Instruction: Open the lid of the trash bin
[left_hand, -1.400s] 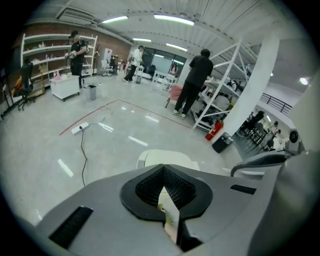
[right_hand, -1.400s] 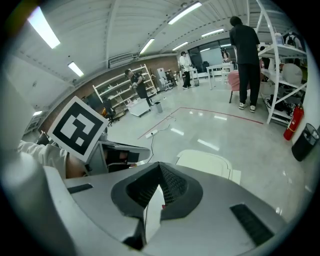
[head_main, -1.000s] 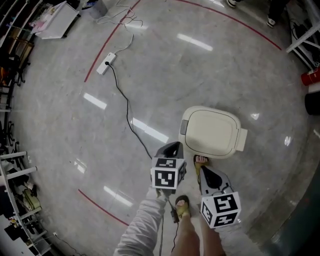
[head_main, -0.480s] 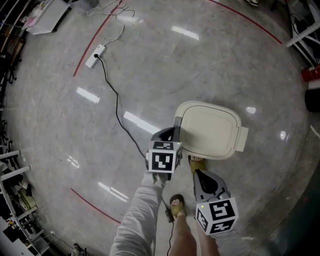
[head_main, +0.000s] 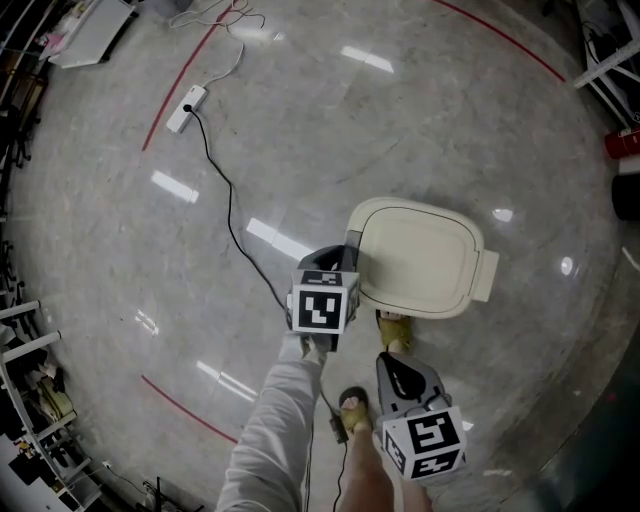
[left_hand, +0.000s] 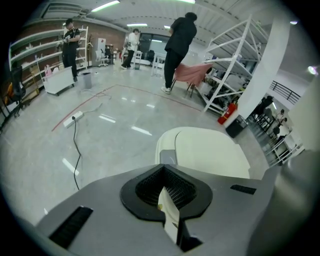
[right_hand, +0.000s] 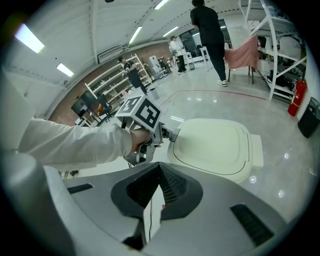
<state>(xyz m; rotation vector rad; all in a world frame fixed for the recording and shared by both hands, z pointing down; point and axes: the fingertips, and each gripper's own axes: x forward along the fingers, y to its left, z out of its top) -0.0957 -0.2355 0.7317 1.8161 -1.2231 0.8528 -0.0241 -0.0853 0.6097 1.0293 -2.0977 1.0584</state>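
Far left on the shiny floor (head_main: 400, 120): a white power strip (head_main: 186, 100), with a black cable (head_main: 232, 215) snaking down toward the middle. Next, the left gripper (head_main: 343, 262), nose right up at the grey tab (left_hand: 167, 158) on the left rim of the trash bin (head_main: 488, 275). Touching or just short of it, hard to call. Jaws pressed together, only a thin slit between, nothing in them. Centre-right, the bin itself, cream lid (head_main: 418, 255) down flat and closed. Just below it, a sandalled foot (head_main: 395, 330) near the bin's front edge. Lower right, the right gripper (head_main: 390, 360), back from the bin and apart from it, aimed at the lid, jaws likewise closed on nothing.
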